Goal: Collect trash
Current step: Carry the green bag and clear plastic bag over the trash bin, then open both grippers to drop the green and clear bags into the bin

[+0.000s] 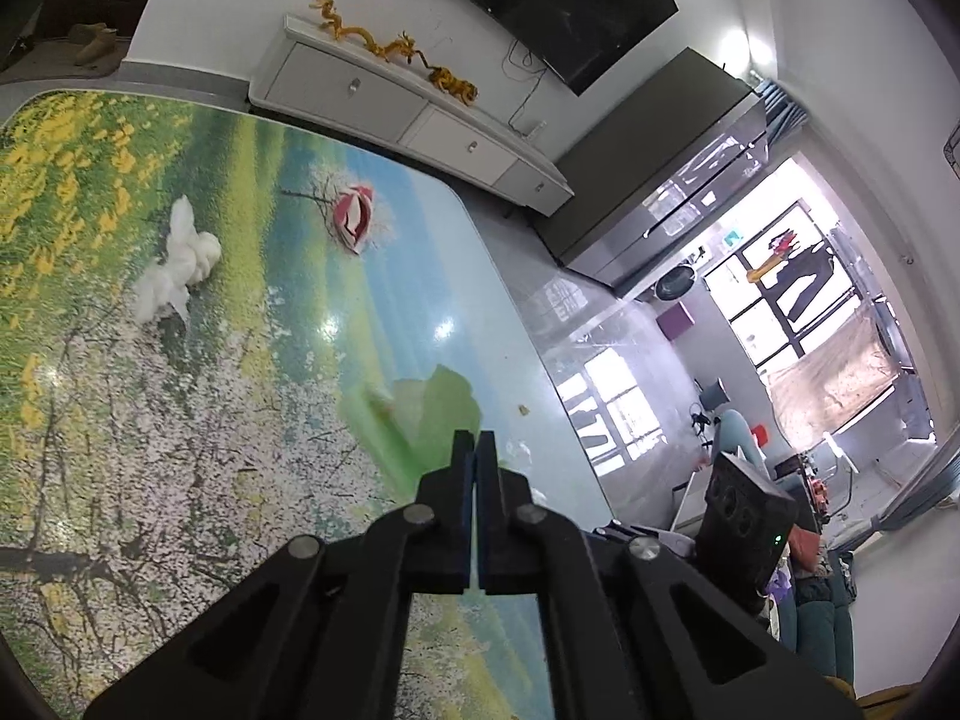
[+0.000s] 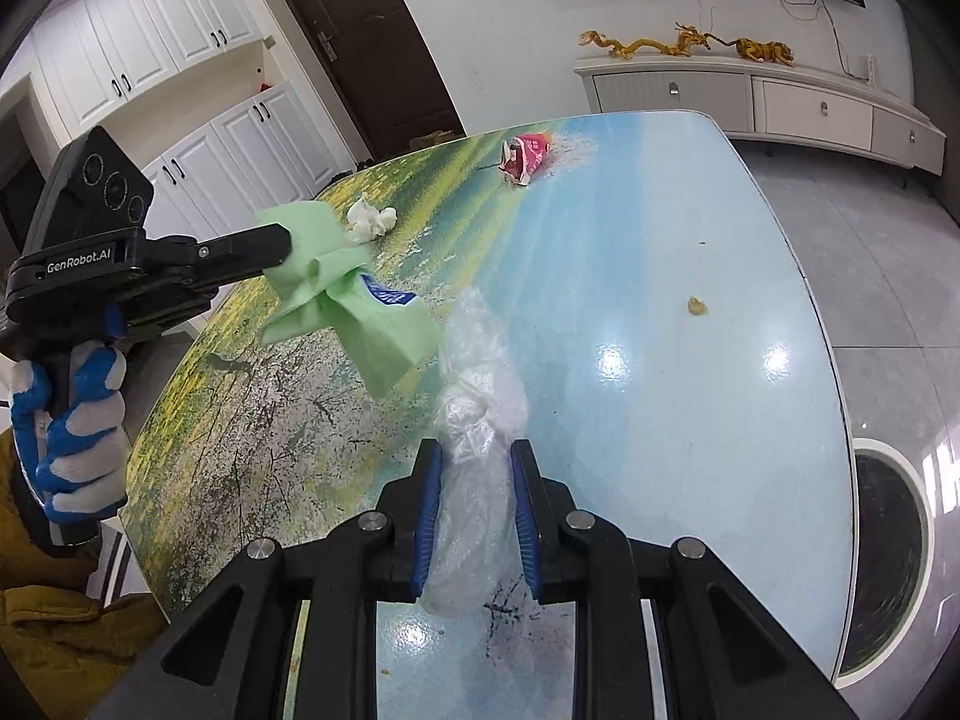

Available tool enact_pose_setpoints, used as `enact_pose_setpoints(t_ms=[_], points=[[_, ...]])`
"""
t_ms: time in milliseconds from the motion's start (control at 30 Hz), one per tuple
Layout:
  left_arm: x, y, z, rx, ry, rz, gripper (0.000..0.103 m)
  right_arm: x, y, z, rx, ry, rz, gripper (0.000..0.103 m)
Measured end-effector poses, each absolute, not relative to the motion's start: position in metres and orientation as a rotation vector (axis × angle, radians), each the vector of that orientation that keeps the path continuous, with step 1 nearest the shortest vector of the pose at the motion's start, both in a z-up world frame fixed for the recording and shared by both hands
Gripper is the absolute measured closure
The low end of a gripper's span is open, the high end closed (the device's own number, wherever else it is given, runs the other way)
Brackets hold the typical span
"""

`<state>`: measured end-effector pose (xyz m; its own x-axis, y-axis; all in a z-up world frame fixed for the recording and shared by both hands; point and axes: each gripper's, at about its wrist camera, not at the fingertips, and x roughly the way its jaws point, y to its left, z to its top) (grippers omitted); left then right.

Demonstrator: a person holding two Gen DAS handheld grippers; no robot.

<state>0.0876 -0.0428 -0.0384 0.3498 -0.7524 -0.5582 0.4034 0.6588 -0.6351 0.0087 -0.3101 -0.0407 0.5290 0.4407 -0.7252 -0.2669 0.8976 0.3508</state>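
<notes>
My left gripper (image 1: 474, 441) is shut on a crumpled green wrapper (image 1: 432, 405) and holds it above the table; the right wrist view shows that gripper (image 2: 287, 247) gripping the wrapper (image 2: 354, 312). My right gripper (image 2: 477, 450) is shut on a clear plastic bag (image 2: 480, 396) that sticks up between its blue pads. A white crumpled tissue (image 1: 180, 258) lies on the table, also in the right wrist view (image 2: 371, 217). A red and white crushed packet (image 1: 353, 216) lies further off, also in the right wrist view (image 2: 525, 157).
The table (image 2: 690, 228) has a glossy landscape print. A small yellow crumb (image 2: 697, 306) lies near its right edge. A round dark bin (image 2: 888, 558) stands on the floor to the right. A white cabinet (image 2: 750, 102) lines the far wall.
</notes>
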Motion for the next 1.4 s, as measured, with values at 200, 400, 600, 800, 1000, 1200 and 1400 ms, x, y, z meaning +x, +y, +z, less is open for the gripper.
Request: enact_pose_setpoints(t_ms=[200,400,600,800,1000,1200,1400], points=[[0.083,-0.032,-0.017,-0.436,0.899,-0.755,0.103,0.005,-0.324,-0.031,0.23,0.88,0.419,0.081],[0.08,-0.044,0.015,-0.413,0.851,-0.768,0.103,-0.004,-0.348,-0.014,0.247,0.819,0.399,0.081],[0.08,-0.099,0.043,-0.335,0.844,-0.845,0.103,-0.021,-0.401,-0.008,0.292,0.771,0.3,0.081],[0.077,-0.193,0.049,-0.238,0.881,-0.99,0.103,-0.038,-0.472,-0.023,0.354,0.794,0.122,0.081],[0.074,-0.299,0.02,-0.089,0.992,-1.078,0.103,-0.05,-0.527,-0.064,0.416,0.895,-0.046,0.081],[0.076,-0.387,-0.022,0.019,1.097,-1.093,0.103,-0.05,-0.566,-0.112,0.509,0.98,-0.11,0.08],[0.083,-0.447,-0.073,0.058,1.187,-1.057,0.1,-0.045,-0.584,-0.147,0.544,1.047,-0.134,0.071]])
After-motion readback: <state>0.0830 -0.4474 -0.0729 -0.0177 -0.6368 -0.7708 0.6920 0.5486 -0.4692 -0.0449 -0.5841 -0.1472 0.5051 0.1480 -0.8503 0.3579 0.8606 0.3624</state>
